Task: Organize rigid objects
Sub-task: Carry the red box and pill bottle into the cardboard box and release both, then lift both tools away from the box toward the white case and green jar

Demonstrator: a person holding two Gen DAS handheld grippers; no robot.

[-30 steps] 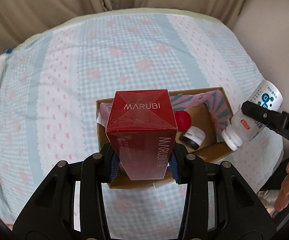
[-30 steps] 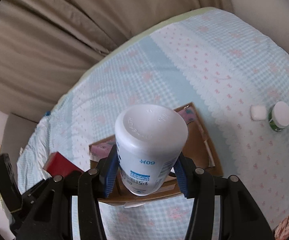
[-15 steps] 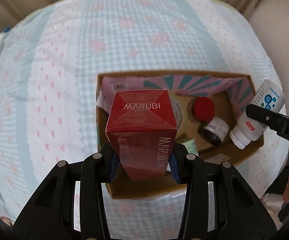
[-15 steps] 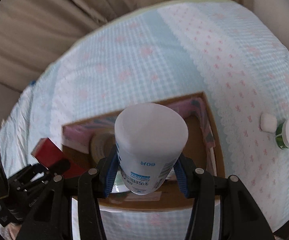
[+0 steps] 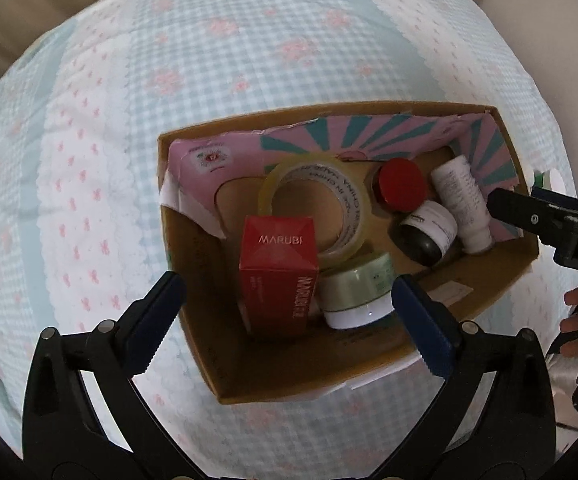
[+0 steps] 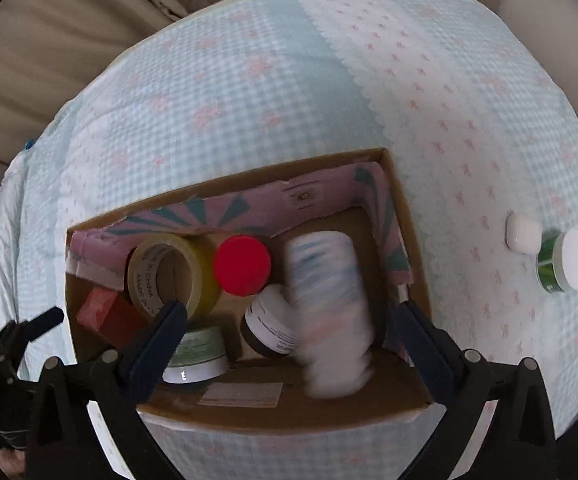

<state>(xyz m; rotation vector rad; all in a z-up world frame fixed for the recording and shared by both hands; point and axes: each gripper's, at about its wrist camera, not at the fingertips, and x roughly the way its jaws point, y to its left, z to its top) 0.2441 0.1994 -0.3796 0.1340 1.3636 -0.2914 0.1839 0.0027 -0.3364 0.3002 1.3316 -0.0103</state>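
White bottle (image 6: 331, 312) motion-blurred in box (image 6: 405, 216); label unreadable.

white bottle (image 6: 331, 312) — blurred, inside cardboard box (image 6: 273, 410)

Your way down into the cardboard box (image 5: 193, 320) was crowded: the tape roll (image 5: 315, 208), red box (image 5: 277, 272) and green jar (image 5: 357, 292) filled its left half, while the red-capped jar (image 5: 401, 190), dark jar (image 5: 427, 234) and white bottle (image 5: 463, 204) packed the right end. The bedspread (image 6: 329, 92) beyond the box's far wall lay open; near its right edge stood a small white case (image 6: 523, 234) and a green tin (image 6: 565, 264).
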